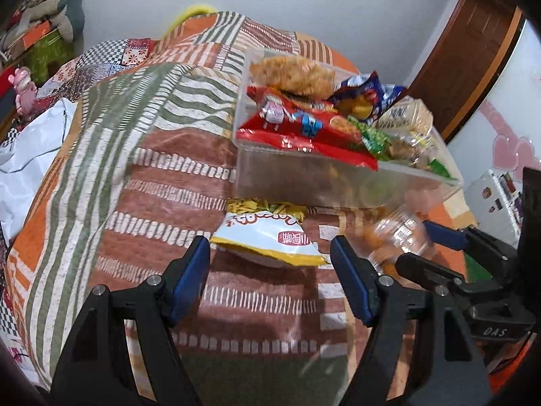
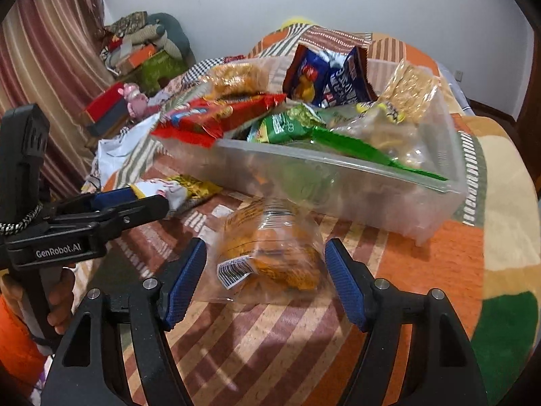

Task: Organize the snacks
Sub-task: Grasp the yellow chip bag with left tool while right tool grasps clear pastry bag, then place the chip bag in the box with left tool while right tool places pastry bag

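Right now both grippers hang low over a bed covered with a striped patchwork quilt point(image 1: 162, 155). The left gripper point(image 1: 270, 253) points forward and a bit down, and its blue fingers point(image 1: 189, 277) are spread wide with nothing between them. Just past its tips lies a white and yellow snack bag point(image 1: 267, 237), flat on the quilt and half tucked under the front of the clear plastic bin point(image 1: 304, 176).

The right gripper point(image 2: 265, 260) sits just beside the left one, on its right, pointing the same way. Its fingers point(image 2: 345, 284) are wide apart too. A clear bag of orange snacks point(image 2: 270, 253) lies on the quilt between them, but the fingers are not touching it. The bag looks blurry. It has a small white barcode label near its front corner.

In the right wrist view, the left gripper shows from the side, and a hand point(image 2: 61, 291) wraps around its black handle from below.

The clear plastic bin stands on the bed just behind both bags. It is piled full. A red snack packet point(image 1: 304, 128) hangs over its front left edge. A blue packet point(image 2: 331, 77) sticks up near the back, a green packet point(image 2: 287, 125) lies in the middle, and a pale bag of noodles point(image 2: 412, 91) leans on the far right side.

A pink toy point(image 1: 23, 91) sits off to the left, beyond the bed.
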The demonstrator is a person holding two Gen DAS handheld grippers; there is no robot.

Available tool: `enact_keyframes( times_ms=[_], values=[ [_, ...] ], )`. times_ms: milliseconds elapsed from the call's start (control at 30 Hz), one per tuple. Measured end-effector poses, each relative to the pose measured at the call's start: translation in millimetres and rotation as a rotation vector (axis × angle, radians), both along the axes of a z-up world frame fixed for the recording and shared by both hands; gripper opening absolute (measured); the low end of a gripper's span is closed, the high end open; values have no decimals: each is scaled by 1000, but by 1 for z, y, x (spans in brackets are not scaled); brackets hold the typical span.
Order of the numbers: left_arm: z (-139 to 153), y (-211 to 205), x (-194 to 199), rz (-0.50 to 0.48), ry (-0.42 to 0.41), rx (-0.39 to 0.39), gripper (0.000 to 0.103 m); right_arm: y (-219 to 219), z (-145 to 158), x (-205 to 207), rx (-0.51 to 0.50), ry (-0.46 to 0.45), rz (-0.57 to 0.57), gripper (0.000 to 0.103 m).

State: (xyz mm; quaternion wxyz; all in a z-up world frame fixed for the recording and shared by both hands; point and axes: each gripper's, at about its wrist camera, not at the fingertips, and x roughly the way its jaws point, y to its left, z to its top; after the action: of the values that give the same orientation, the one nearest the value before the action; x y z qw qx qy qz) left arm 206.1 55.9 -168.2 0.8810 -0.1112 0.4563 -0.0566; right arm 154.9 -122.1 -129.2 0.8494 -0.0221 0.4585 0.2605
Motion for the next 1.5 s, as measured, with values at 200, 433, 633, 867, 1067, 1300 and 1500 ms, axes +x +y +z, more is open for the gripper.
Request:
enact_keyframes(
  times_ms=[200, 433, 633, 867, 1067, 1300, 1500],
  values=[
    [-18, -5, 15, 8, 20, 41, 73, 2, -12, 6, 10, 46, 16, 75],
    [-20, 4, 21, 10, 0, -7, 52, -2, -10, 5, 39, 44, 24, 68],
    [-17, 8, 8, 19, -13, 2, 43, -4, -5, -1, 50, 26, 35, 60],
    [-5, 16, -12, 36, -36, -3, 36, -7, 7, -14, 44, -16, 30, 59],
    [12, 19, -30, 49, -72, -15, 34, -11, 23, -26, 40, -67, 29, 59],
    [40, 11, -51, 32, -149, 32, 33, -13, 43, -34, 53, -129, 21, 59],
    [68, 3, -57, 11, -210, 26, 33, -16, 61, -33, 84, -175, 5, 59]
  ],
)
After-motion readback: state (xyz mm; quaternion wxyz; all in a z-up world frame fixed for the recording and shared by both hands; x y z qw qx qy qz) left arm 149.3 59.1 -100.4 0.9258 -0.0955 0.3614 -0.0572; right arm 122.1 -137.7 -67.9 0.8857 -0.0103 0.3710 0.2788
